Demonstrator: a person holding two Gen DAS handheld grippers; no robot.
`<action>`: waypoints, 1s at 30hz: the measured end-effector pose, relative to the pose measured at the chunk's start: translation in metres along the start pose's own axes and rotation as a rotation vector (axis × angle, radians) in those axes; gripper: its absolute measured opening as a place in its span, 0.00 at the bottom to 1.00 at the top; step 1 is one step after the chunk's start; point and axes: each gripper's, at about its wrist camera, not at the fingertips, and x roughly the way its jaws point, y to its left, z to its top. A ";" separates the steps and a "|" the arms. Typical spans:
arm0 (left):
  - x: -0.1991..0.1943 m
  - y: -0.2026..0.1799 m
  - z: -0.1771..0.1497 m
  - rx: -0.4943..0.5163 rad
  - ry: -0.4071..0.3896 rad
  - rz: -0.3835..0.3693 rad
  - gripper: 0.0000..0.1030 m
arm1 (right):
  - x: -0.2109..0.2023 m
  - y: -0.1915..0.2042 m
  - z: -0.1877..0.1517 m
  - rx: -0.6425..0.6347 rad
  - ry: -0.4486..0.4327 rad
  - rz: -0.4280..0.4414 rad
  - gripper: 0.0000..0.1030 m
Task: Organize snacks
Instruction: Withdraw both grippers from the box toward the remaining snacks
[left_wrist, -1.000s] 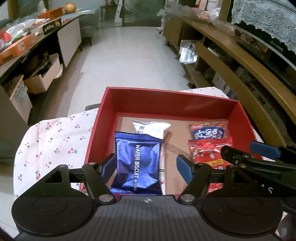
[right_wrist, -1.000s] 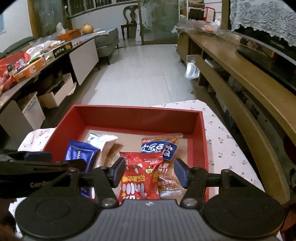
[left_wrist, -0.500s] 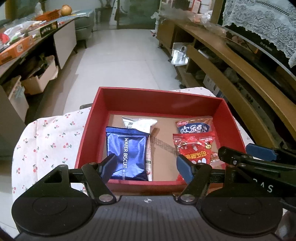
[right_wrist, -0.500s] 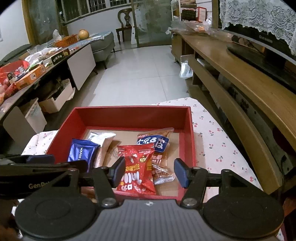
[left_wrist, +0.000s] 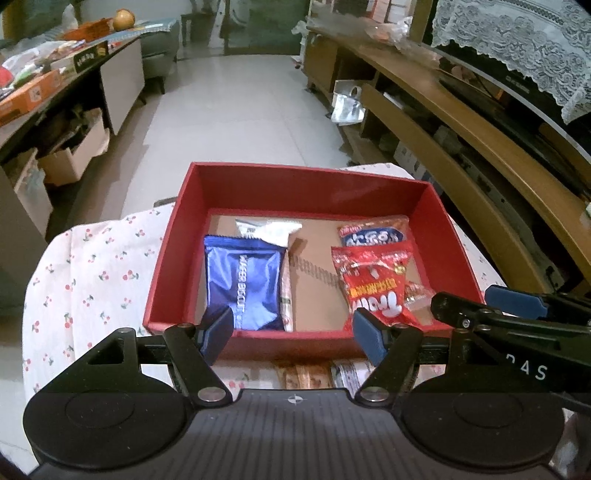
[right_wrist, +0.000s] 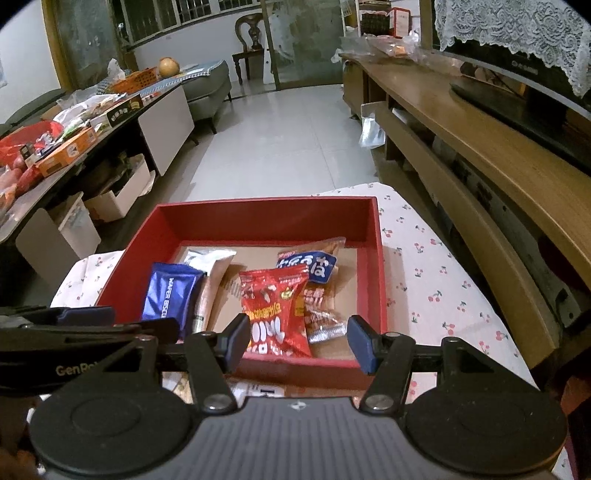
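Observation:
A red box (left_wrist: 295, 173) (right_wrist: 266, 202) stands on a cherry-print cloth. In it lie a blue wafer biscuit pack (left_wrist: 242, 280) (right_wrist: 168, 291) on top of a white-and-silver pack (left_wrist: 267, 230) (right_wrist: 210, 258), and to the right a red snack bag (left_wrist: 373, 280) (right_wrist: 273, 302) overlapping an orange bag with a blue label (left_wrist: 373, 232) (right_wrist: 310, 264). My left gripper (left_wrist: 293, 336) hangs open and empty over the box's near wall. My right gripper (right_wrist: 298, 342) is beside it, also open and empty, in front of the red bag.
More snack packs (left_wrist: 306, 374) (right_wrist: 258, 389) lie on the cloth (left_wrist: 92, 273) just in front of the box, partly hidden by the grippers. A long wooden bench (left_wrist: 461, 147) runs along the right. A cluttered counter (right_wrist: 74, 136) is on the left.
Both grippers have drawn back from the box, so it now sits farther off and its near wall shows. Neither opening has changed and the packs lie as before.

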 end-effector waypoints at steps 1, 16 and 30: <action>-0.001 -0.001 -0.002 -0.001 0.004 -0.004 0.75 | -0.001 0.000 -0.001 -0.001 0.003 -0.001 0.64; 0.007 -0.007 -0.031 0.008 0.084 -0.041 0.79 | -0.012 -0.008 -0.032 0.004 0.092 -0.018 0.64; 0.046 -0.001 -0.041 -0.022 0.178 -0.001 0.77 | -0.006 -0.015 -0.033 0.022 0.134 -0.014 0.64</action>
